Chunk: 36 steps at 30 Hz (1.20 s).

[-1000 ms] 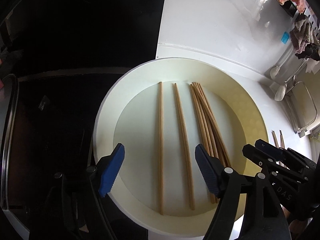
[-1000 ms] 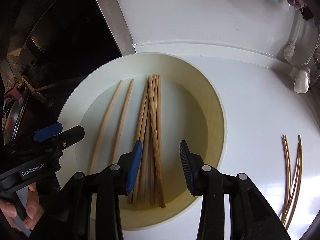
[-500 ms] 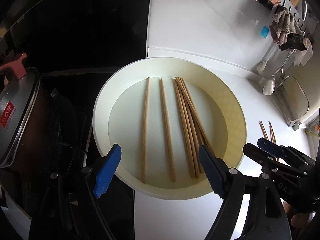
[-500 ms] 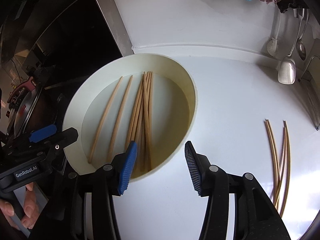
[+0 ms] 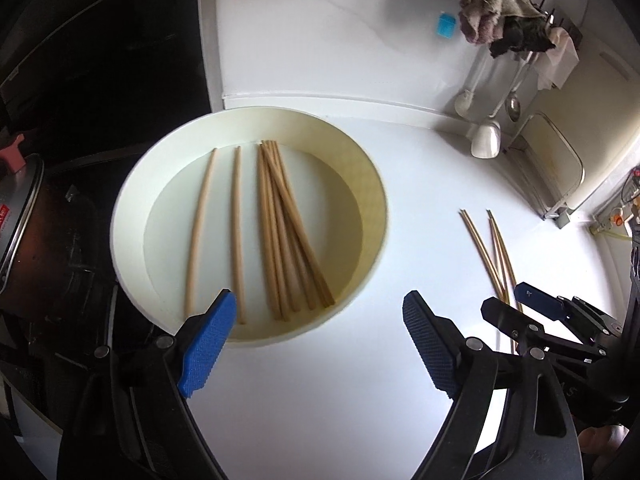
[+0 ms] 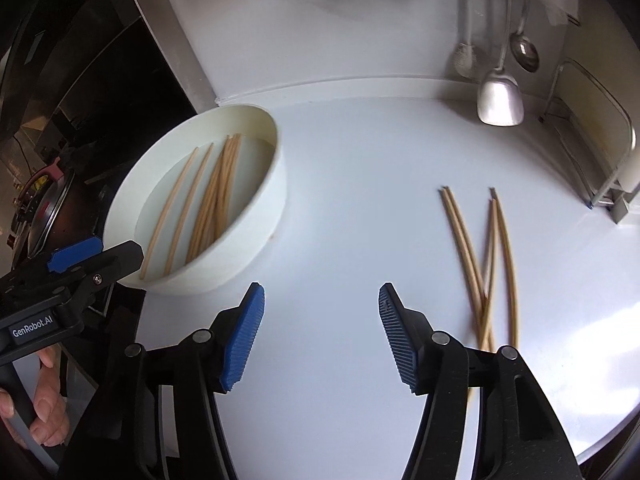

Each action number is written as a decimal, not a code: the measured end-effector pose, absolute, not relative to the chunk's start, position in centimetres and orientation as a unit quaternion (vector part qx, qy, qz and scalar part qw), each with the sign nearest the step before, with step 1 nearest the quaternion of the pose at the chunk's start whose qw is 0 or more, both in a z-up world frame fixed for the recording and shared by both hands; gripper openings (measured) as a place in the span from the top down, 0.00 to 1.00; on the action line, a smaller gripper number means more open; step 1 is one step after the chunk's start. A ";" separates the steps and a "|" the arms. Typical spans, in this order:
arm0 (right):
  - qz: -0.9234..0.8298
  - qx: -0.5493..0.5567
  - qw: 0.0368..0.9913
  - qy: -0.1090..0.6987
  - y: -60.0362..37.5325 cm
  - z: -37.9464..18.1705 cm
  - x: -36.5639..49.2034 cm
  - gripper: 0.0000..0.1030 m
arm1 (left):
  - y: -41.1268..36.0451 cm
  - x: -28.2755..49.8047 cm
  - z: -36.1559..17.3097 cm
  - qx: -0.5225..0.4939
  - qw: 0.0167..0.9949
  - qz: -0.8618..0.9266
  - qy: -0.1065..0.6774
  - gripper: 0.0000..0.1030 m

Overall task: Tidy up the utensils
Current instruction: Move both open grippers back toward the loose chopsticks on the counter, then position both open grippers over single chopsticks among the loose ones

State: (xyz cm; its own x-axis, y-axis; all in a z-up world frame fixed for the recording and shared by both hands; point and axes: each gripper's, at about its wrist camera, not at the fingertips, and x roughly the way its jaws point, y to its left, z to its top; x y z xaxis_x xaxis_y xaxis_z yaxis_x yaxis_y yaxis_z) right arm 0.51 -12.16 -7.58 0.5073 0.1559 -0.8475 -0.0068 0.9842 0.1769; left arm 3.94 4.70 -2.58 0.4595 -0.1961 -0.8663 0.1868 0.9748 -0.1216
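Partly hidden loose chopsticks (image 6: pixel 476 264) behind right tongs (image 6: pixel 320 336), both tongs spread, left tongs (image 5: pixel 320 344) empty.

This was a home kitchen. A white bench (image 6: pixel 340 184) ran back to a white splashback, where a metal spatula (image 6: pixel 500 100) and a ladle (image 6: pixel 525 50) hung beside draped dishcloths (image 5: pixel 496 20). A dark hob (image 5: pixel 100 80) sat at the left, with what looked like a pressure-cooker lid (image 5: pixel 16 208) by it, though only its edge showed. Wooden chopsticks (image 5: pixel 276 228) lay in a round white basin (image 5: pixel 248 344).
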 end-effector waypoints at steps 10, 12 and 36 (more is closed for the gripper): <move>-0.034 0.096 0.867 0.488 -22.3 -9.1 -4.9 0.44 | -4.0 1.0 -4.1 0.023 0.838 -0.156 0.522 0.17; -0.045 0.092 0.867 0.488 -24.1 -9.6 -5.7 0.44 | -5.2 0.8 -4.7 0.022 0.836 -0.156 0.526 0.16; -0.022 0.029 0.889 0.457 -28.7 -17.7 -1.8 0.44 | -13.2 1.8 -11.8 -0.010 0.863 -0.107 0.494 0.16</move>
State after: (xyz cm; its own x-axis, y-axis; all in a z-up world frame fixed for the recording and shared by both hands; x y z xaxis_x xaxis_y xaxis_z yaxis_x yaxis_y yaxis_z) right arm -1.79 -28.75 -17.71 0.5813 -0.0121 -0.8136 0.0649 0.9974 0.0315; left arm 1.84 -13.17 -11.80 0.4885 -0.1940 -0.8507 0.1746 0.9770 -0.1225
